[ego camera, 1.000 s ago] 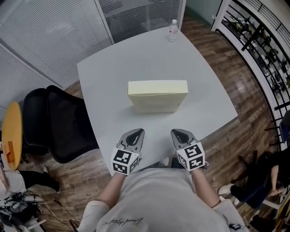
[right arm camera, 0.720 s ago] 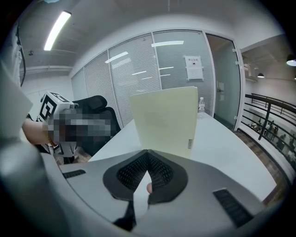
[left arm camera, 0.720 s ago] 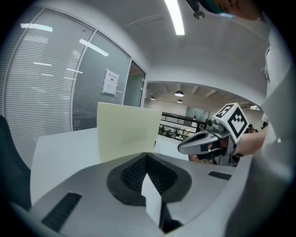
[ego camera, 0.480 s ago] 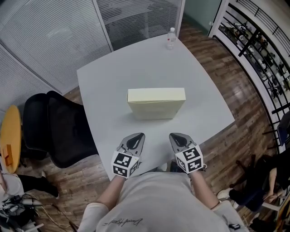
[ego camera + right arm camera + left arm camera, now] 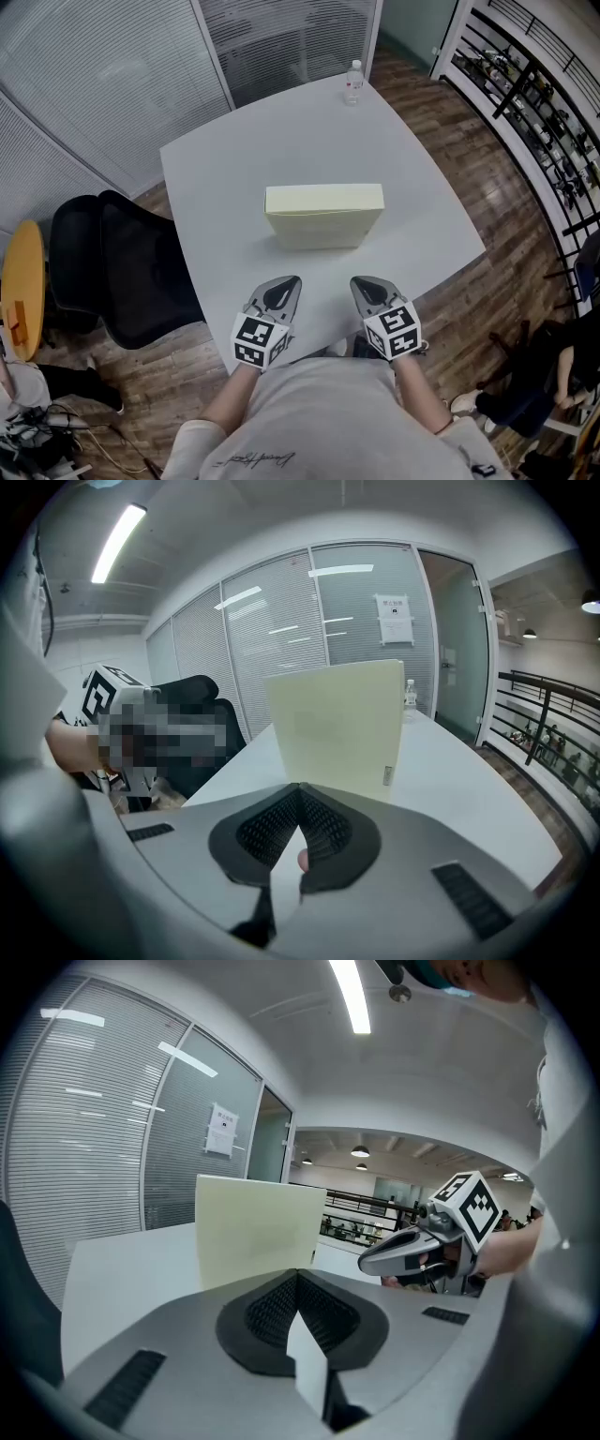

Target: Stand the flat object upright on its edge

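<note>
**Box on edge, both tools shut and clear of it**

Nearest the person, the left tool [image 5: 282, 287] and the right tool [image 5: 367, 285] sit side by side over the near edge of the counter [image 5: 221, 172]. Each has its jaws closed together with nothing between them.

Well apart from both, near the middle of the counter, the pale yellow flat box [image 5: 324, 217] stands upright on one long narrow edge, its broad face turned toward the person. Neither tool touches it, so the task looks done.

The box looks like stiff, light card with smooth sides, so it probably slides easily and would tip from a light push on its broad face. If it needs steadying, the best hold is likely a pinch across the thin top edge, or one tool at each short end.

A water bottle [image 5: 352, 82] stands at the far corner.
</note>
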{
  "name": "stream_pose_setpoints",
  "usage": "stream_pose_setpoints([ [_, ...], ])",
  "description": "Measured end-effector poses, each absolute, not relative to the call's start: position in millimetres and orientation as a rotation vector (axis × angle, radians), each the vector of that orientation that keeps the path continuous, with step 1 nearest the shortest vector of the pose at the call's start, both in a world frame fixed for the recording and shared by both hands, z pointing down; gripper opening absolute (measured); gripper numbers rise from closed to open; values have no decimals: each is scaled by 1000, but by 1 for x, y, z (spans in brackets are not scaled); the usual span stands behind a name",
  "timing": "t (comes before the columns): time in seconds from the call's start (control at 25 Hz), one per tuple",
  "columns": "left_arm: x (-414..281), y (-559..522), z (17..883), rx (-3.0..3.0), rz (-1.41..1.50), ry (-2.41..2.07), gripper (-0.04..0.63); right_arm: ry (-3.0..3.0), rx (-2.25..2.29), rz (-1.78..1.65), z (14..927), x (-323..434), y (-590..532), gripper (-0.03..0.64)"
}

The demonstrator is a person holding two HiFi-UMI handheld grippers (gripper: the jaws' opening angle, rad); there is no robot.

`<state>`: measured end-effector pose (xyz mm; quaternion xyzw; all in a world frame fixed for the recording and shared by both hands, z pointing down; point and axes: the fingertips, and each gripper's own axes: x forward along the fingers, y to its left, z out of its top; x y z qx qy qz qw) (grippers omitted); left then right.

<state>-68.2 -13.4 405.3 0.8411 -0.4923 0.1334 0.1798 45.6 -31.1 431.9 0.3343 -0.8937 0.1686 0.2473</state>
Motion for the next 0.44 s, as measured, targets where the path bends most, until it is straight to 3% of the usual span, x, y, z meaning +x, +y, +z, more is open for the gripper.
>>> stream_pose_setpoints([
  [0.44, -66, -12, 402, 2393, 372, -1377, 11, -2434, 928, 468, 430, 47, -29, 25],
])
